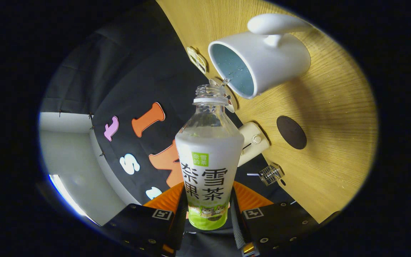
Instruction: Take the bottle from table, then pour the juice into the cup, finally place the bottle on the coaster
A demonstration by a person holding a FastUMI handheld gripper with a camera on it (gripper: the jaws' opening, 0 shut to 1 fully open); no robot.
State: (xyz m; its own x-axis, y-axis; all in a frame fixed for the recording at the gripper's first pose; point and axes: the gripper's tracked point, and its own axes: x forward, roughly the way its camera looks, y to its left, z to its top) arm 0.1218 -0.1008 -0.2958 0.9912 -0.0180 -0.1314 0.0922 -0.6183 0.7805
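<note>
Between our two black fingers (182,214) we see the clear plastic bottle with a white and green label (208,167), both fingers pressing on its lower body, so the gripper (209,217) is pinching it. Bottle cap is off, open neck pointing at the white ceramic cup with a pale blue inside (262,59), which sits just beyond the neck on the light wooden table (334,142). Whole scene is rolled relative to us; cup mouth faces the bottle. A thin clear dribble sits at the cup rim near the bottle mouth. Dark round coaster (291,132) lies bare on the table, beside the cup, apart from it. Small cream fixture (252,142) at the table edge, behind the bottle shoulder.
</note>
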